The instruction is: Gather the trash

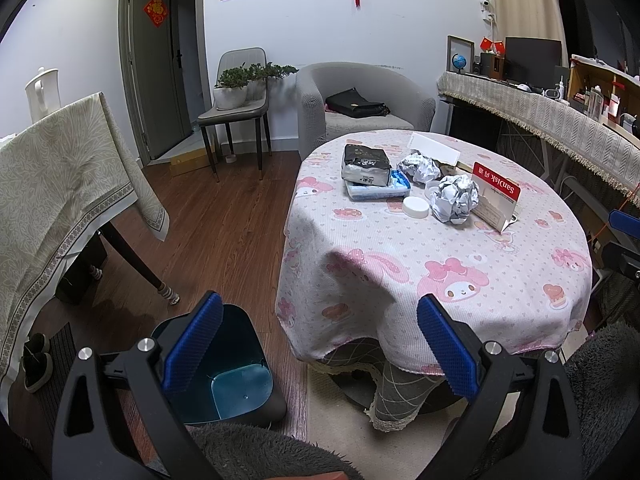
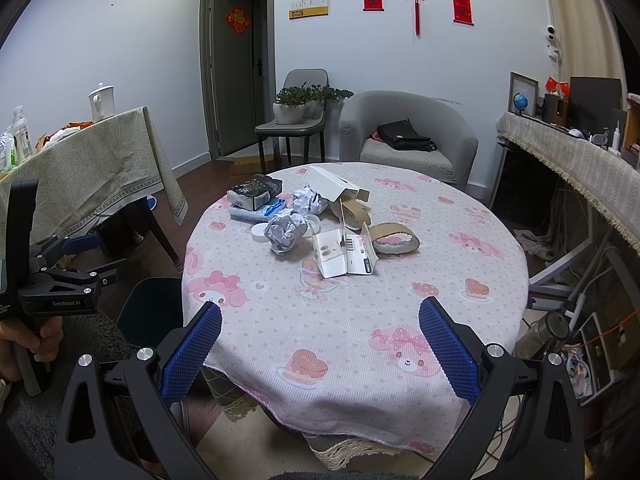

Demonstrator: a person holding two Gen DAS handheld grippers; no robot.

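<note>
On the round table with the pink cartoon cloth (image 2: 360, 320) lies a heap of trash: a crumpled grey-white paper ball (image 2: 287, 234) (image 1: 456, 199), a second paper ball (image 2: 308, 200) (image 1: 418, 166), a black packet (image 2: 254, 193) (image 1: 366, 164) on a blue pack, a white lid (image 1: 416, 207), white card boxes (image 2: 344, 254) and a cardboard tape ring (image 2: 394, 239). A dark bin with a blue inside (image 1: 228, 372) stands on the floor left of the table. My left gripper (image 1: 320, 344) is open above the bin and table edge. My right gripper (image 2: 320, 348) is open over the table's near edge, empty.
A second table with a patterned cloth (image 1: 60, 184) stands at left, its leg near the bin. Behind the round table are a grey armchair (image 2: 408, 140) with a black bag and a chair with potted plants (image 2: 296, 112). A cluttered desk (image 2: 580, 152) runs along the right.
</note>
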